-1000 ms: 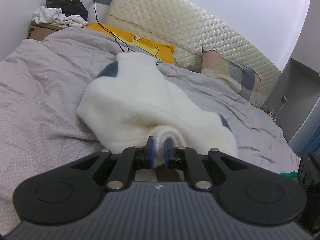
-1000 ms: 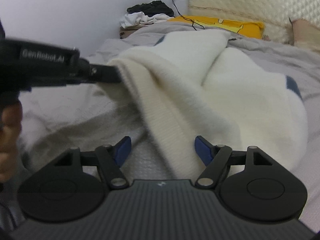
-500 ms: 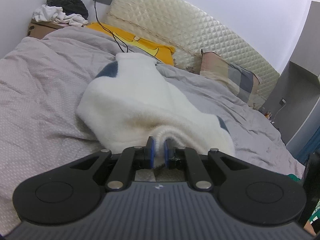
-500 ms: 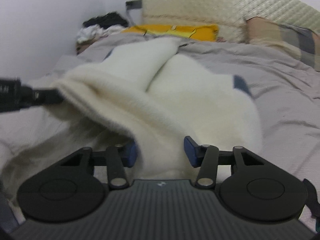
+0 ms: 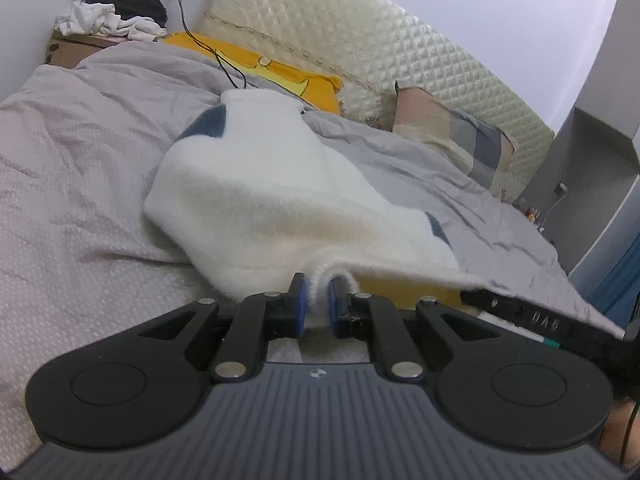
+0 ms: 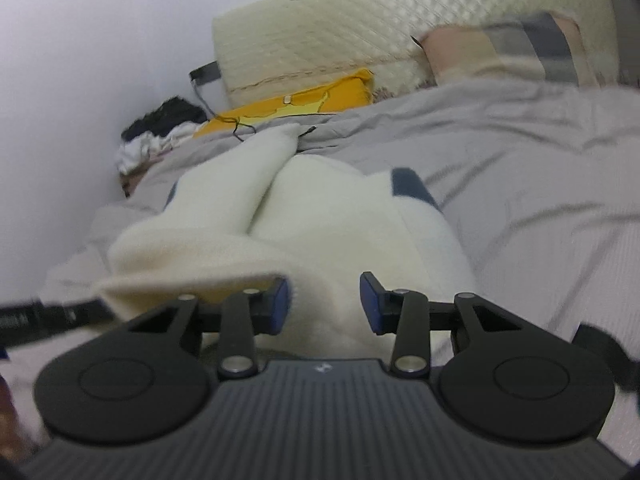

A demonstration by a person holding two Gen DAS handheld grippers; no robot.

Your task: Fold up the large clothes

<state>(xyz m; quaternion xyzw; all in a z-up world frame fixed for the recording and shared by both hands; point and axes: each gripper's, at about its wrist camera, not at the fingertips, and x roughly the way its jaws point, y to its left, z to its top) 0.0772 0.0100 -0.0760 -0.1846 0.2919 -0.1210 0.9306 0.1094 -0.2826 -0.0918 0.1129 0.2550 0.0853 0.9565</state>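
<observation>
The white fleece (image 5: 272, 184) lies lengthwise on the grey bed (image 5: 72, 168), its far end toward the headboard (image 5: 360, 52) and its near hem lifted off the cover. The left gripper (image 5: 316, 304) is clamped almost fully closed on a ridge of that hem, the cloth pinched between its blue pads. The right gripper (image 6: 324, 304) sits further along the same edge; its jaws have just been closing, with thick fleece bunched between them, but a gap shows beside the right pad (image 6: 370, 304), so it looks not yet pinched. The step in hand seems to be securing a second hold on the hem so that both hands can carry the edge over. To do it well, the right jaws should close on the hem's full thickness, both layers if doubled, not just surface pile, which could slip. The left should keep its hold steady and level so the edge stays taut between the two. Only once both grips are firm should the hem be lifted and carried toward the far end, hands moving together to keep the fold line straight.
</observation>
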